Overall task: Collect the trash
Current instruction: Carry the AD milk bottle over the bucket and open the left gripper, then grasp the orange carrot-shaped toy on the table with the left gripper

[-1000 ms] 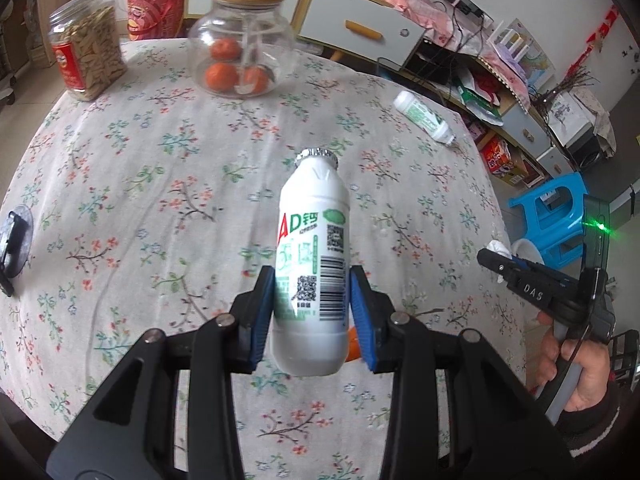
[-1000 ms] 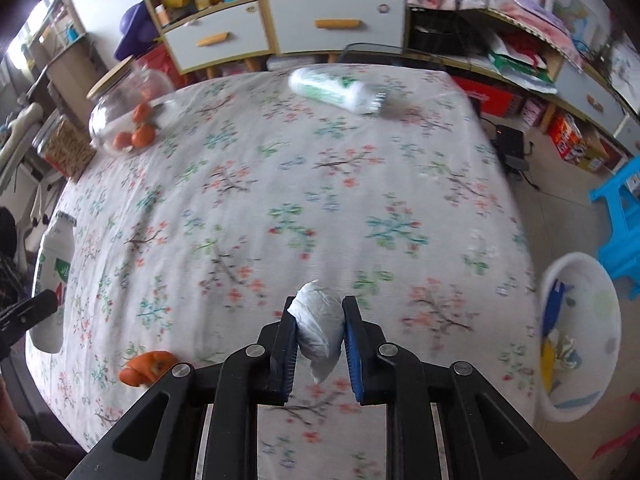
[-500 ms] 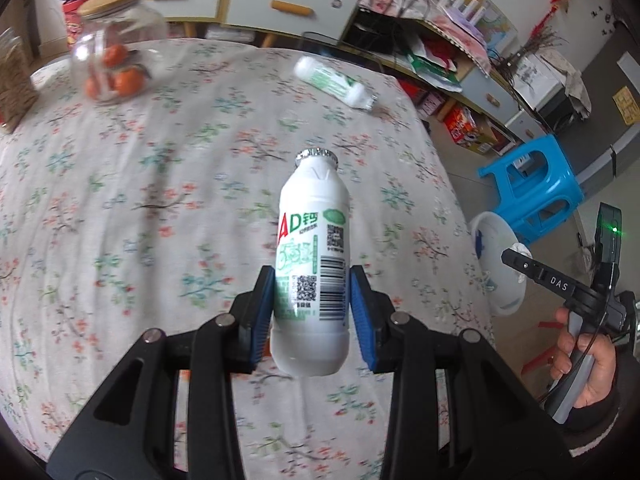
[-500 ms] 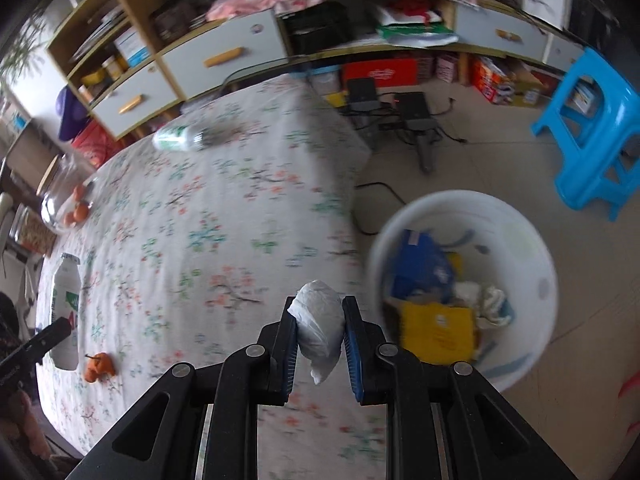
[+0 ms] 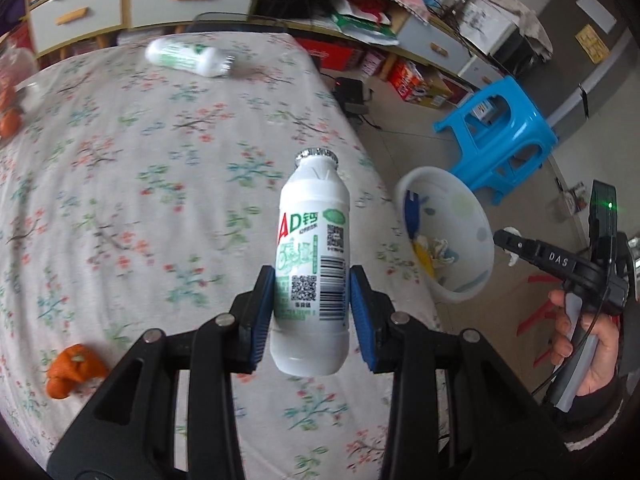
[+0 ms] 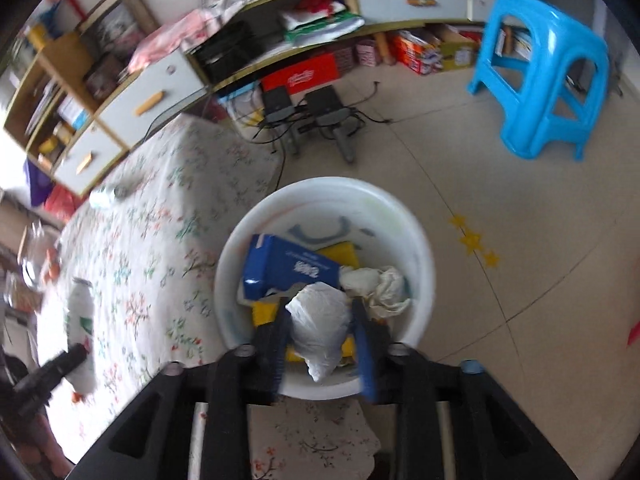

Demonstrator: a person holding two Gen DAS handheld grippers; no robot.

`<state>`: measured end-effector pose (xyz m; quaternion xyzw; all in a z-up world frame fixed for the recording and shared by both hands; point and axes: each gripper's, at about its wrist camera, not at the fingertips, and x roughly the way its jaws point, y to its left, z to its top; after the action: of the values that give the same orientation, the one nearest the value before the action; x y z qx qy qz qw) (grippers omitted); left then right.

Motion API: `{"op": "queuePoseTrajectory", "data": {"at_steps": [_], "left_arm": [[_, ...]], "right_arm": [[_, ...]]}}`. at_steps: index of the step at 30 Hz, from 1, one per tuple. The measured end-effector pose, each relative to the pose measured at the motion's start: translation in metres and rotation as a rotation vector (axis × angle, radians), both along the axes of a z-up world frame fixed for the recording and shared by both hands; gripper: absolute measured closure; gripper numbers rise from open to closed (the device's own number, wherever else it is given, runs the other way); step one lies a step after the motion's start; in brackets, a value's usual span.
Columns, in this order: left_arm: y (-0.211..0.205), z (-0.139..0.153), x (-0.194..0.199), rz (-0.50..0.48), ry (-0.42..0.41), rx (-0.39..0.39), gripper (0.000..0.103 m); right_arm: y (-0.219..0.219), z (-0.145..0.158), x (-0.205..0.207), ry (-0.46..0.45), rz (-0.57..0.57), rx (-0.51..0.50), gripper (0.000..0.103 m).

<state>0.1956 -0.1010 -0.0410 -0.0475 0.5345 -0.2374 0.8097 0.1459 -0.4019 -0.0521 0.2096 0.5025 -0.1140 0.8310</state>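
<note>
My left gripper (image 5: 312, 316) is shut on a white AD milk bottle (image 5: 314, 256) and holds it upright above the floral table. My right gripper (image 6: 322, 328) holds a crumpled white tissue wad (image 6: 320, 326) right above the white trash bin (image 6: 236, 256); its fingers have spread a little but the wad still sits between them. The bin holds a blue box (image 6: 288, 268), yellow and white scraps. In the left wrist view the bin (image 5: 478, 216) stands on the floor off the table's right edge, with the right gripper (image 5: 508, 244) beside it. A second bottle (image 5: 186, 56) lies at the table's far side. Orange peel (image 5: 70, 368) lies near left.
A blue plastic stool (image 6: 540, 76) stands on the floor beyond the bin. Cabinets with drawers (image 6: 156, 92) and cluttered shelves line the far wall. Cables and black boxes (image 6: 308, 108) lie on the floor by the table. A jar with oranges (image 5: 8, 120) shows at the left edge.
My right gripper has moved off the table and over the trash bin with the tissue, its fingers slightly wider. My left gripper has swung right toward the bin with the bottle.
</note>
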Motion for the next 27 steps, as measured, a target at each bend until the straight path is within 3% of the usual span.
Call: {"op": "queuePoseTrajectory", "data": {"at_steps": [1,7,19,22,24,25,26,27], "left_arm": [[-0.010,-0.001,0.000,-0.020,-0.002,0.007,0.064],[-0.064,-0.010,0.002,-0.104,0.026,0.015,0.064],[-0.133,-0.023,0.010,-0.194,0.043,0.022,0.064],[-0.140,-0.019,0.011,-0.217,0.026,-0.024,0.064],[-0.144,-0.014,0.009,-0.244,-0.027,-0.034,0.064],[-0.146,-0.012,0.007,-0.254,-0.047,-0.020,0.058],[-0.147,-0.011,0.006,-0.259,-0.058,-0.006,0.041],[-0.145,-0.009,0.005,-0.248,-0.070,0.002,0.032]], "right_arm": [[-0.006,0.001,-0.003,-0.007,-0.017,0.007,0.048],[-0.025,0.010,-0.018,-0.023,-0.050,-0.003,0.042],[-0.059,0.013,-0.045,-0.015,-0.110,-0.026,0.039],[-0.064,0.013,-0.046,-0.014,-0.114,-0.025,0.039],[-0.065,0.013,-0.048,-0.015,-0.118,-0.022,0.039],[-0.066,0.014,-0.049,-0.017,-0.120,-0.019,0.039],[-0.066,0.014,-0.048,-0.018,-0.121,-0.019,0.039],[-0.066,0.015,-0.048,-0.020,-0.122,-0.019,0.039]]}}
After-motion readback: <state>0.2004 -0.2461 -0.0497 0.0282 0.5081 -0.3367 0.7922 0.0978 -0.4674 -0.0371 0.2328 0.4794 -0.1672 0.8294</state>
